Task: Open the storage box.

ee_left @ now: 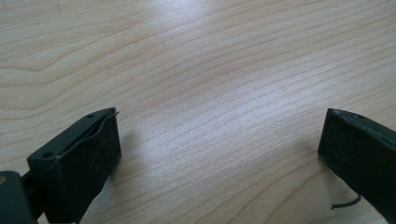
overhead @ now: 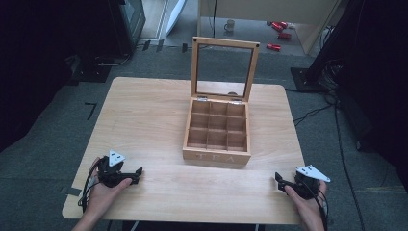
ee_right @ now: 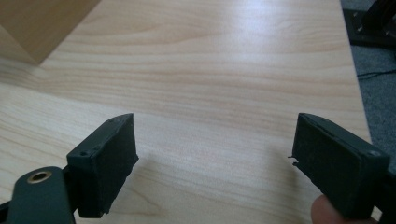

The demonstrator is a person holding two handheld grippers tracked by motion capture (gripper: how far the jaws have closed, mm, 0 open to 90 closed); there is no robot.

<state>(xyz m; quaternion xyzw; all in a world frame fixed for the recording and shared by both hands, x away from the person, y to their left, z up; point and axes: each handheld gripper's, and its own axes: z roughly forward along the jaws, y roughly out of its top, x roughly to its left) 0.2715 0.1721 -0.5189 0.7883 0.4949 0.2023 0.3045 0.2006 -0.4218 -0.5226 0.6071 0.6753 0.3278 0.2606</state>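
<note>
A wooden tea box (overhead: 217, 156) stands in the middle of the light wooden table (overhead: 144, 110), its glass-paned lid (overhead: 224, 67) raised upright at the back. Its nine compartments look empty. My left gripper (overhead: 138, 176) rests near the front left edge, jaws pointing right toward the box. In the left gripper view it (ee_left: 219, 126) is open with bare table between the jaws. My right gripper (overhead: 280, 183) lies at the front right, pointing left. It (ee_right: 214, 128) is open over bare wood too, and a corner of the box (ee_right: 37, 23) shows at the upper left.
The table's right edge (ee_right: 359, 93) runs close beside my right gripper, with grey floor beyond. On the floor behind the table are a mug (overhead: 230, 25) and red cans (overhead: 279, 26). Cables and dark stands (overhead: 337, 57) sit at the right.
</note>
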